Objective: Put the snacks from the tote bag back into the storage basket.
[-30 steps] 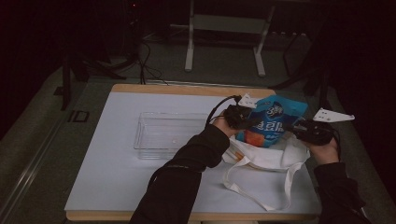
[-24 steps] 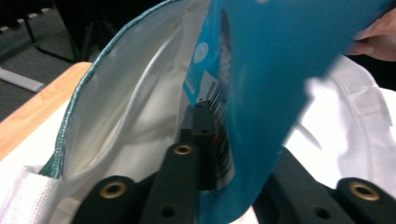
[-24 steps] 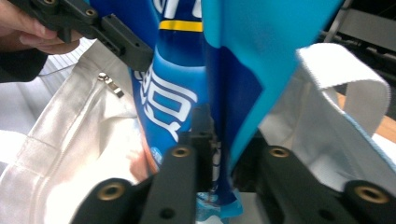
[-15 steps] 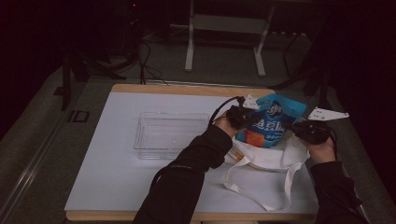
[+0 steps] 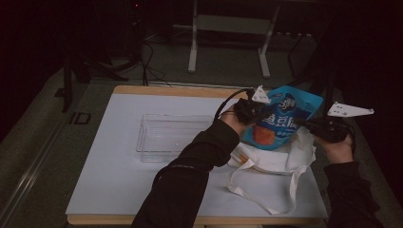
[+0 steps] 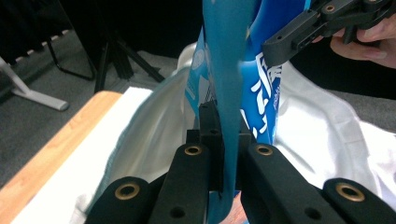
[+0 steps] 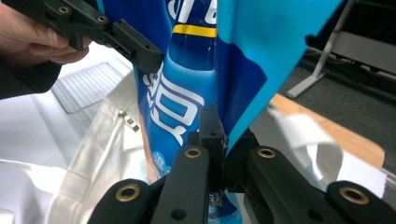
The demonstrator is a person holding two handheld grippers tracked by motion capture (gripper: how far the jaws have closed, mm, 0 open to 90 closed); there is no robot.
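Both grippers have hold of a blue snack bag (image 5: 281,121), lifted clear above the open mouth of a white tote bag (image 5: 280,159) that lies crumpled at the right end of the desk (image 5: 119,190). The left gripper (image 5: 248,110) is pinched tight on the bag's left edge; in the left gripper view its jaws are closed on a fold of the blue film (image 6: 229,116). The right gripper (image 5: 309,125) is clamped the same way on the opposite edge, and in the right gripper view the film (image 7: 252,70) runs straight down between its shut jaws. The pouch hangs slightly tilted between them, its printed face toward the high camera.

A clear plastic tray (image 5: 172,137) sits empty to the left, well apart from the tote.

My guess is the pouch is either coming out of the tote toward the tray or about to go in; I cannot tell which. Either way, the next move needs both hands travelling together so the thin film neither tears nor slips from one pinch.
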